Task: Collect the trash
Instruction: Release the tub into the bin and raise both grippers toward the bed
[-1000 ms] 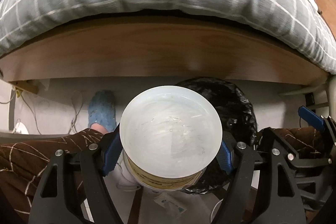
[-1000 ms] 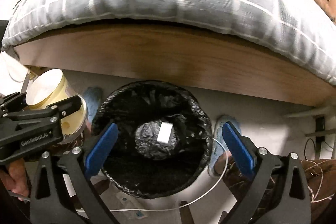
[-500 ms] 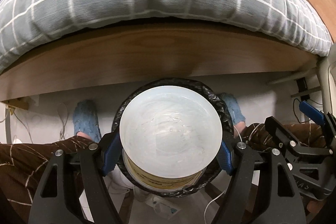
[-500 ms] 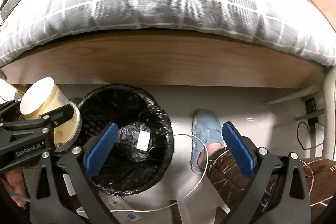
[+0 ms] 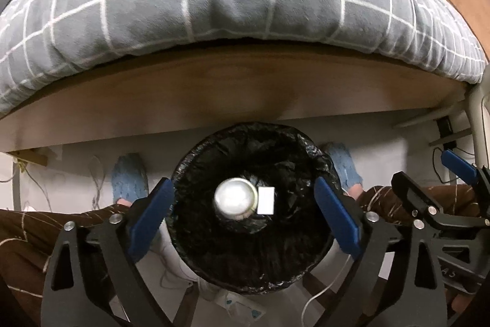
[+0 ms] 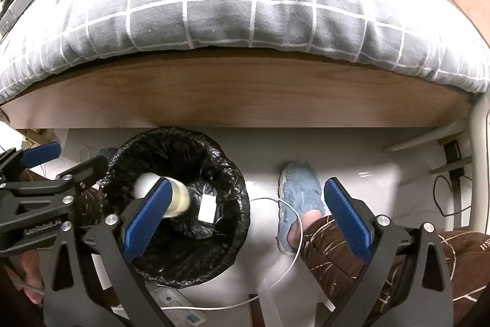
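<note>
One cup (image 5: pixel 235 199), pale plastic, mouth up, sits inside the black-lined bin (image 5: pixel 196 238) beside a white scrap (image 5: pixel 265 200). Looks light, thin-walled, crushable; if you regrab, pinch the rim gently. Your left claw (image 5: pixel 242 219) hangs spread and empty above the bin; right claw (image 6: pixel 245 222) also spread, holding nothing.

White floor (image 6: pixel 382 183) under black-lined trash bin (image 5: pixel 294 268), white cable (image 6: pixel 275 281).
</note>
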{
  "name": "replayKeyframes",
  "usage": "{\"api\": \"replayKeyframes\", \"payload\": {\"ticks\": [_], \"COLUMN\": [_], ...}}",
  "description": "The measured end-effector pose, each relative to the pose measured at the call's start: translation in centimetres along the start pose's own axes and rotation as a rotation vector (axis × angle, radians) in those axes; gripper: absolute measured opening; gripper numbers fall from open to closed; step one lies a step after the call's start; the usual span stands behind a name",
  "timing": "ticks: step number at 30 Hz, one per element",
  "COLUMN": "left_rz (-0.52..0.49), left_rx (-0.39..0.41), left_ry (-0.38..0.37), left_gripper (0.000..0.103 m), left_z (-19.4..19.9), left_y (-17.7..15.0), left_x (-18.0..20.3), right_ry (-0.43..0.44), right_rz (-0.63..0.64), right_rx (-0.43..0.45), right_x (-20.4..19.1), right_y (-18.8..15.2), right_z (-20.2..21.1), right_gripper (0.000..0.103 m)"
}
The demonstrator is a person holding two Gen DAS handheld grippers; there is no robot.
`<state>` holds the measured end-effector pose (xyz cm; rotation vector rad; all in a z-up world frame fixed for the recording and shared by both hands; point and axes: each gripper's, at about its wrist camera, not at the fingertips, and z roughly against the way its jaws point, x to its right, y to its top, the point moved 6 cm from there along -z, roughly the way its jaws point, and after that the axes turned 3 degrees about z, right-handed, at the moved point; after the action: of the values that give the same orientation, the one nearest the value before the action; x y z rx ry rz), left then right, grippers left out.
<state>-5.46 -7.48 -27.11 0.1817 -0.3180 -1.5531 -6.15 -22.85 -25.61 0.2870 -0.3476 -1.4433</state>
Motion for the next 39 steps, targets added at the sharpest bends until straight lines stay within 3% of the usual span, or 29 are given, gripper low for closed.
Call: {"api": "replayKeyframes", "payload": {"ticks": [12,25,39], "left_rz": [0.053,0.075,0.06], "left_rx": [0.126,0.266,0.376], "left_ry": [0.043,0.027,0.035], "left_gripper": [0.095,0.097,0.097], "left_z": [5.0,12.6,17.6], "left_y": [1.7,3.3,8.5], "left_x": [-2.6,-3.7,-3.7], "right_ry": [-0.013,0.001,-0.003], "right_rz": [0.018,-0.007,-0.001], "right_rx": [0.134,0.282,0.4], "right_x": [-0.6,0.0,1.3], "right_y": [2.9,5.2,9.5], "right_z": [5.2,12.2,16.8], "right_gripper": [0.096,0.095,0.095]}}
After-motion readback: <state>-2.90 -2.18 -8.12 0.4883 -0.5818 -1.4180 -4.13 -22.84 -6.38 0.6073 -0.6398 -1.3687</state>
